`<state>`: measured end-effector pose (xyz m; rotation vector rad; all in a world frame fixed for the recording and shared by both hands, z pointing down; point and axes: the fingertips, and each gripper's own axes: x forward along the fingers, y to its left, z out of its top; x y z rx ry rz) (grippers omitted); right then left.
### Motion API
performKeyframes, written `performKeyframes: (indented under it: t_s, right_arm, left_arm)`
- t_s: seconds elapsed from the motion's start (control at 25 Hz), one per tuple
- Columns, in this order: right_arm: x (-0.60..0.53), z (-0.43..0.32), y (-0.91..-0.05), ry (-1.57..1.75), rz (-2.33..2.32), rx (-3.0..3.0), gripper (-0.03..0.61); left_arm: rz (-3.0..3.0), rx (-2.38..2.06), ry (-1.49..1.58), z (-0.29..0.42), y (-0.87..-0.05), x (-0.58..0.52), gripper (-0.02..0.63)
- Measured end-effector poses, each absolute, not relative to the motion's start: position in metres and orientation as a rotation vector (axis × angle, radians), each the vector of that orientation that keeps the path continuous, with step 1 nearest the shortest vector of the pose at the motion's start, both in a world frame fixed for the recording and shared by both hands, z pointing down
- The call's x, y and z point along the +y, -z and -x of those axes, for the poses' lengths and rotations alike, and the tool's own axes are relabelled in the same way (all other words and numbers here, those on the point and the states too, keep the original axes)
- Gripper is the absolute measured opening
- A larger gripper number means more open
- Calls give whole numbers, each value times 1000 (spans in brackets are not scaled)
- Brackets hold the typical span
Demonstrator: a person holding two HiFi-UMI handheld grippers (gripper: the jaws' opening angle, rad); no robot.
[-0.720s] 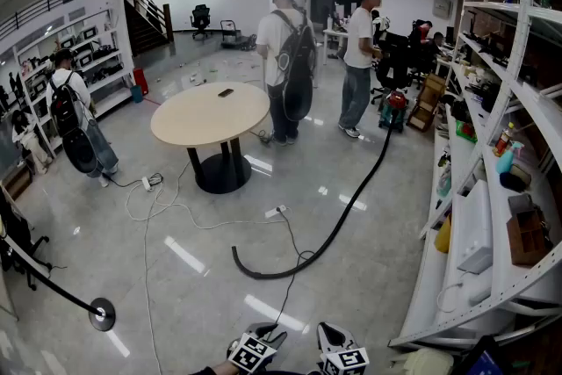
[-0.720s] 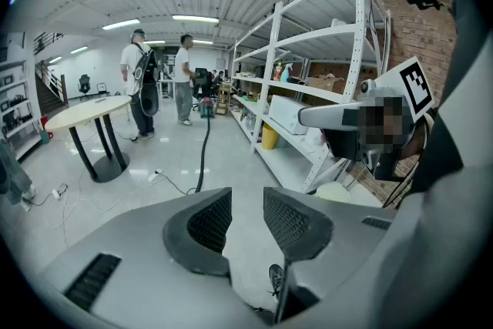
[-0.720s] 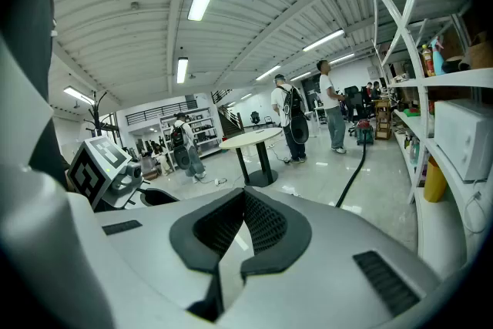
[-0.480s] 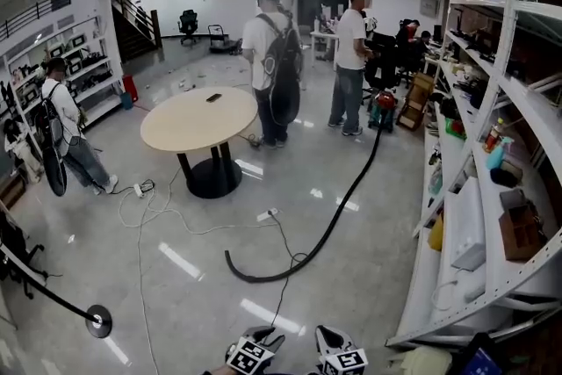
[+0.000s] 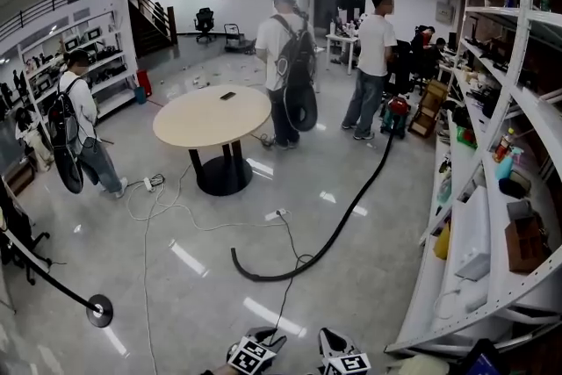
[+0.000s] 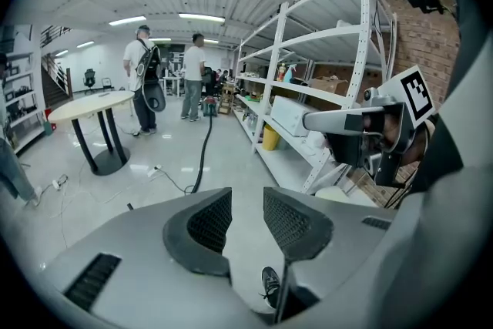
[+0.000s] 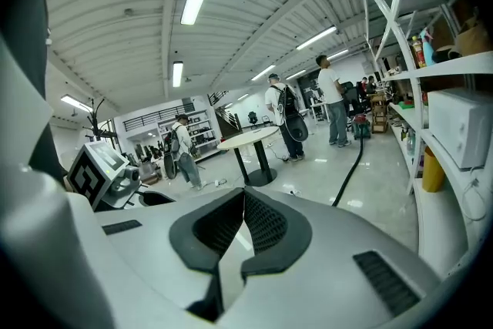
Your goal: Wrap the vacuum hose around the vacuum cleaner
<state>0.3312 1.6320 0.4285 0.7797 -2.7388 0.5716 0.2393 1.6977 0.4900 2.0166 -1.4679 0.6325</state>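
The left gripper (image 6: 246, 218) has its jaws slightly spread with nothing between them. The right gripper (image 7: 243, 213) has its jaws pressed together and is empty. The vacuum hose (image 5: 338, 228) lies on the floor (image 5: 176, 294), well ahead of both grippers. Its free end is nearer the left gripper, and its long axis runs away to the right, to the red vacuum cleaner (image 5: 397, 111).

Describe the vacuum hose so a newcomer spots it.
Find the round table mid-floor. Right of it, the vacuum hose runs from the red vacuum cleaner to a hooked end. It is thick and black; nearby cables are thin.
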Motion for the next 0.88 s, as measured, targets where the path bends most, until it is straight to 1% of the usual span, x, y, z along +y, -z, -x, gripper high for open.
performKeyframes:
  t_s: [0.44,0.68,0.8,0.88]
  right_arm:
    - [1625,-348,-444,-599,-736,-2746,14]
    - [1621,-348,-455,-599,-699,-2785,14]
    - [1619,-348,-461,-602,-681,-2806,14]
    - [1618,-348,-464,-600,-668,-2814,14]
  left_arm:
    - [-1961,-1448,-633,-276,-500,1692,143]
    - [-1905,-1483,-708,-301,-489,1705,143]
    - [-1885,-1518,-751,-300,-482,1709,143]
    - [-1890,-1536,-762,-286,-485,1705,143]
